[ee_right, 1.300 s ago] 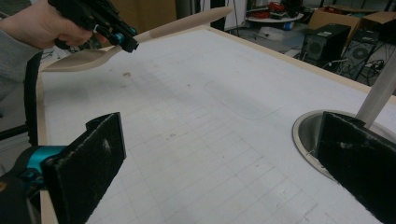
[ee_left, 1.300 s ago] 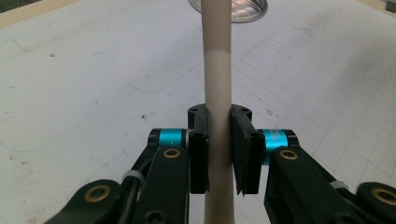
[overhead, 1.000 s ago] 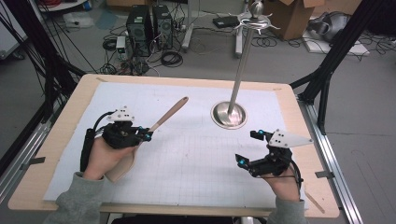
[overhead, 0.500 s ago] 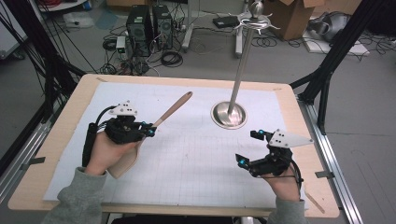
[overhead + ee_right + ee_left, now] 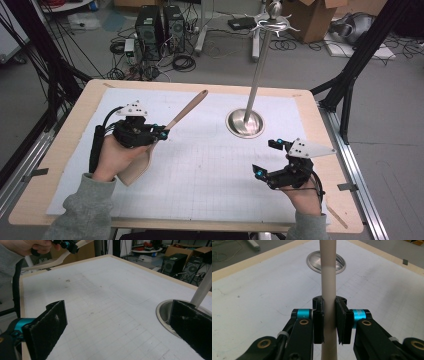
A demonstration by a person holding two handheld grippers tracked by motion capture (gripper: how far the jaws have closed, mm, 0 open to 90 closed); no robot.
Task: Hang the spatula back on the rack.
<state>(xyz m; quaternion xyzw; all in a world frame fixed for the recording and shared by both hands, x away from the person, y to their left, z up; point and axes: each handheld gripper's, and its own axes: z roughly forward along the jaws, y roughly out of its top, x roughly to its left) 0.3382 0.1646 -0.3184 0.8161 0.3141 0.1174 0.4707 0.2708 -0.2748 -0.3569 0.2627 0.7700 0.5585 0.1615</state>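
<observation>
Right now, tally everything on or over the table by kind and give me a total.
Wooden spatula, clamped in the left gripper: 1
Metal hook stand with round base: 1
Handheld grippers, the left one and the right gripper with jaws open and holding nothing: 2
White gridded mat covering the tabletop: 1
Total: 5

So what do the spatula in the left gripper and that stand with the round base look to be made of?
The spatula looks like pale, unvarnished wood: matte beige, no shine, though light plastic can't be ruled out. The stand looks like polished metal, likely steel: its round base and pole are silvery and reflect light. The left gripper clamps the spatula's handle.
</observation>
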